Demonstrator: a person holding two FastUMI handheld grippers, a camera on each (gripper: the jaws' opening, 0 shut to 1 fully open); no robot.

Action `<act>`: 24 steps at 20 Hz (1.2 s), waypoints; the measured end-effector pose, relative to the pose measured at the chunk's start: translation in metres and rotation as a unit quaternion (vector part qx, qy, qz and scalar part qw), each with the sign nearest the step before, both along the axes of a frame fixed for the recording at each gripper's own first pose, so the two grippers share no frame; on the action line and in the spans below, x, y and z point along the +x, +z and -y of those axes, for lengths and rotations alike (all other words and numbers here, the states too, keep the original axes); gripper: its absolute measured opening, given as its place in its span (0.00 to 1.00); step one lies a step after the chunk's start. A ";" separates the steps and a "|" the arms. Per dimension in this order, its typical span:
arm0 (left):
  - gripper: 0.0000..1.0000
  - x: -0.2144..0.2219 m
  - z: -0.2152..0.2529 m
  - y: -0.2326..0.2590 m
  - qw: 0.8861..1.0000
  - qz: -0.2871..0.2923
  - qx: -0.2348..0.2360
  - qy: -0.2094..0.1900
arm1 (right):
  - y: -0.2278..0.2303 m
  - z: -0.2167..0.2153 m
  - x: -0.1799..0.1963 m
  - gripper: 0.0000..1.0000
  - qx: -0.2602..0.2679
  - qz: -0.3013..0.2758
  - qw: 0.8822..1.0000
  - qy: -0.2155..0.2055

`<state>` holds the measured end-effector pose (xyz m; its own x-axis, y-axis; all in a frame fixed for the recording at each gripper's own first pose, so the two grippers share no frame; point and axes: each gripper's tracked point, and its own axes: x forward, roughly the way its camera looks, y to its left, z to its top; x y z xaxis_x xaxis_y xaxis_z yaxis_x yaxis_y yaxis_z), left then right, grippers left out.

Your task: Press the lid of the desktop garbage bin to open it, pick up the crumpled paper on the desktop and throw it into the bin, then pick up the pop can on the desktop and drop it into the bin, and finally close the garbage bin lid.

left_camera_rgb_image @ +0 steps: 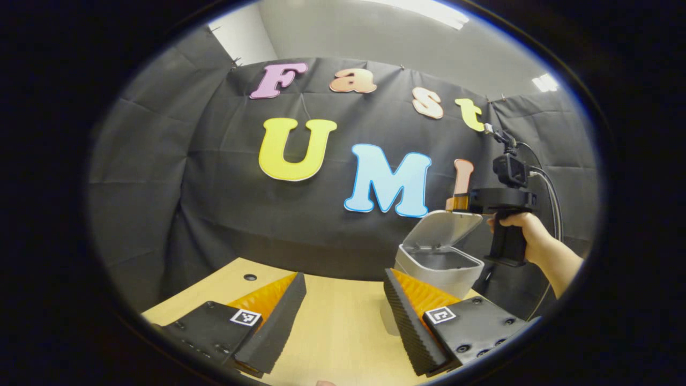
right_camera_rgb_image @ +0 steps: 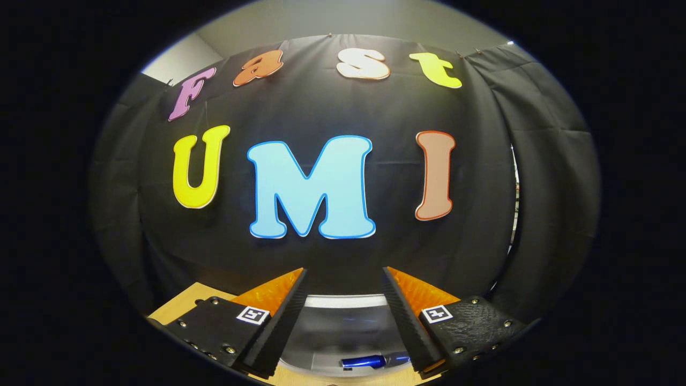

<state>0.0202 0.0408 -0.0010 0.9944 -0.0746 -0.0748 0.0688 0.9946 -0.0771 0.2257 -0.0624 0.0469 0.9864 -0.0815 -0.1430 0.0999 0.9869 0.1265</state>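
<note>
A: What's hard to make out?

B: In the right gripper view, the garbage bin (right_camera_rgb_image: 343, 327) sits just below the right gripper (right_camera_rgb_image: 343, 321), its walls partly hidden behind the fingers. A blue pop can (right_camera_rgb_image: 370, 362) lies inside at the bottom, its right end blurred. The crumpled paper I can't make out.

A: And the room?

B: Black cloth wall (left_camera_rgb_image: 214, 203) at the far side, a pale wooden desktop (left_camera_rgb_image: 337, 327) below, with a small dark hole (left_camera_rgb_image: 250, 277) at its far left.

A: The bin from the other side?

B: In the left gripper view the garbage bin (left_camera_rgb_image: 438, 268) stands at the right, lid (left_camera_rgb_image: 445, 228) tilted up. The right gripper (left_camera_rgb_image: 460, 202) hovers over it, a hand (left_camera_rgb_image: 522, 228) on its handle; its fingers are too small to judge there.

A: Grippers?

B: Left gripper (left_camera_rgb_image: 343, 316) spread apart, grasping nothing. In its own view the right one is parted too.
</note>
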 end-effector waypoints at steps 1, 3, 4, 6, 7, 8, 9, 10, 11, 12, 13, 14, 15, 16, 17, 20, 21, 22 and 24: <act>0.95 -0.001 0.002 0.000 1.000 0.000 0.001 -0.002 | -0.008 -0.002 -0.003 0.86 0.000 -0.010 1.000 0.003; 0.95 -0.002 0.004 0.001 1.000 -0.001 0.001 -0.004 | -0.024 -0.005 -0.006 0.88 0.000 -0.030 1.000 0.009; 0.95 -0.003 0.005 0.001 1.000 -0.001 0.000 -0.004 | -0.035 -0.006 -0.007 0.88 0.003 -0.039 0.999 0.011; 0.95 -0.005 0.005 -0.001 1.000 -0.003 0.000 -0.003 | -0.051 -0.008 -0.010 0.88 0.005 -0.053 0.999 0.012; 0.95 -0.007 0.005 -0.001 1.000 -0.004 0.001 -0.002 | -0.058 -0.009 -0.010 0.88 0.005 -0.057 0.998 0.013; 0.95 -0.008 0.005 -0.002 1.000 -0.005 0.001 -0.001 | -0.064 -0.011 -0.011 0.88 0.004 -0.061 0.998 0.014; 0.95 -0.008 0.004 -0.002 1.000 -0.005 0.001 0.000 | -0.069 -0.012 -0.012 0.88 0.005 -0.063 0.998 0.016; 0.95 -0.009 0.002 -0.002 1.000 -0.005 0.001 0.002 | -0.072 -0.012 -0.012 0.88 0.006 -0.062 0.998 0.016; 0.95 -0.010 0.001 -0.002 1.000 -0.005 0.001 0.004 | -0.073 -0.012 -0.013 0.88 0.008 -0.059 0.998 0.016; 0.95 -0.010 0.001 -0.002 1.000 -0.005 0.001 0.005 | -0.073 -0.012 -0.012 0.88 0.009 -0.055 0.998 0.016; 0.95 -0.010 0.000 -0.002 1.000 -0.005 0.001 0.006 | -0.074 -0.012 -0.011 0.88 0.009 -0.052 0.998 0.015; 0.95 -0.011 0.000 -0.002 1.000 -0.006 0.002 0.007 | -0.076 -0.013 -0.010 0.88 0.008 -0.053 0.998 0.016; 0.95 -0.012 0.000 -0.002 1.000 -0.006 0.002 0.007 | -0.079 -0.013 -0.010 0.88 0.007 -0.055 0.998 0.016; 0.95 -0.011 0.000 -0.003 1.000 -0.006 0.002 0.007 | -0.081 -0.013 -0.009 0.88 0.005 -0.056 0.998 0.016; 0.95 -0.012 0.001 -0.003 1.000 -0.007 0.002 0.007 | -0.082 -0.013 -0.009 0.88 0.004 -0.057 0.998 0.015; 0.95 -0.013 0.001 -0.003 1.000 -0.006 0.002 0.006 | -0.090 -0.013 -0.004 0.88 0.001 -0.058 0.998 0.014; 0.95 -0.014 0.001 -0.003 1.000 -0.006 0.002 0.006 | -0.093 -0.013 -0.002 0.88 0.000 -0.058 0.998 0.014; 0.95 -0.014 0.001 -0.003 1.000 -0.006 0.002 0.006 | -0.097 -0.013 -0.001 0.88 -0.001 -0.057 0.998 0.013; 0.95 -0.014 -0.001 -0.003 1.000 -0.006 0.001 0.008 | -0.103 -0.015 0.000 0.88 -0.004 -0.055 0.998 0.014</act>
<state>0.0061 0.0418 -0.0043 0.9945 -0.0583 -0.0876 0.0517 0.9958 -0.0751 0.2258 -0.0478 -0.0564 0.9667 -0.0559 -0.2498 0.0853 0.9904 0.1085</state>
